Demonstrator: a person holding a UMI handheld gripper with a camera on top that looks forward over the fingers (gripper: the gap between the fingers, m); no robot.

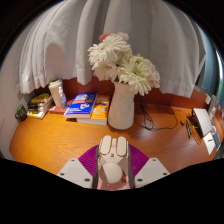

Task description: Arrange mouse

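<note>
We were at a wooden desk with a white curtain hanging behind it. The desk looked like a place for work, so many things sat near the back, out of the way.

On the far left we saw a small pile of things, too small for us to name, and a little white box standing up. Next came blue books, stacked flat. In the middle stood a white vase with big white flowers. It stood well back, maybe so nobody would knock it over. Right of the vase lay a dark cable, and at the far right a white thing we could not name.

Close to us was the gripper. The mouse was white and sat between its two fingers, with the purple pads at its sides. The pads seemed to press on both sides of it, so we thought the gripper was pinching the mouse. The mouse seemed held over the open front part of the desk, where there was room to set it down.
</note>
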